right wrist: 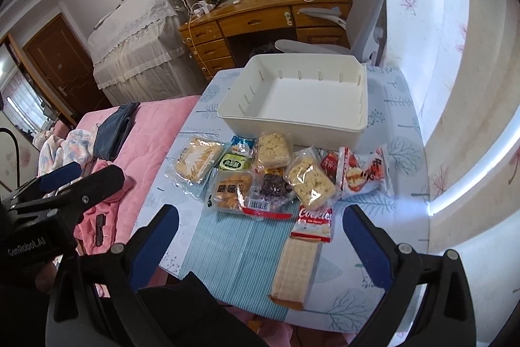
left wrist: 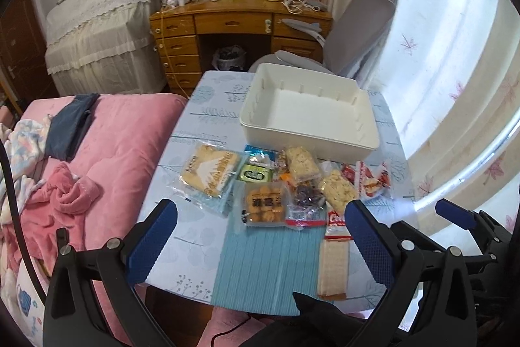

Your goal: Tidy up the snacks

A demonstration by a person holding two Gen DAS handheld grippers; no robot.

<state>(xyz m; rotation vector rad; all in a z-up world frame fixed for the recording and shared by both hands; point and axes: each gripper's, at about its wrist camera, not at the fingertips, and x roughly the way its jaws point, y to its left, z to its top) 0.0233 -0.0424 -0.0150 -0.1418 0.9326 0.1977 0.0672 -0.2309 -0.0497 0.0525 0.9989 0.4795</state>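
Observation:
An empty white plastic bin (left wrist: pixel 308 116) (right wrist: pixel 299 106) stands at the far side of the small table. Several wrapped snacks lie in a cluster in front of it: a large cracker pack (left wrist: pixel 209 173) (right wrist: pixel 196 163), a brown biscuit pack (left wrist: pixel 263 204) (right wrist: pixel 229 191), two puffed-rice packs (left wrist: pixel 302 165) (right wrist: pixel 312 179), a red-and-white pack (left wrist: pixel 372 178) (right wrist: pixel 364 173) and a long Cookies sleeve (left wrist: pixel 334 252) (right wrist: pixel 300 259). My left gripper (left wrist: pixel 260 236) is open and empty above the table's near edge. My right gripper (right wrist: pixel 260 239) is open and empty, beside the cookie sleeve.
The table (left wrist: pixel 260 259) has a blue tree-print cloth with a striped mat. A pink bed (left wrist: pixel 107 152) lies to the left, a wooden desk (left wrist: pixel 240 18) and grey chair (left wrist: pixel 357 31) behind, a curtain (left wrist: pixel 455 70) to the right.

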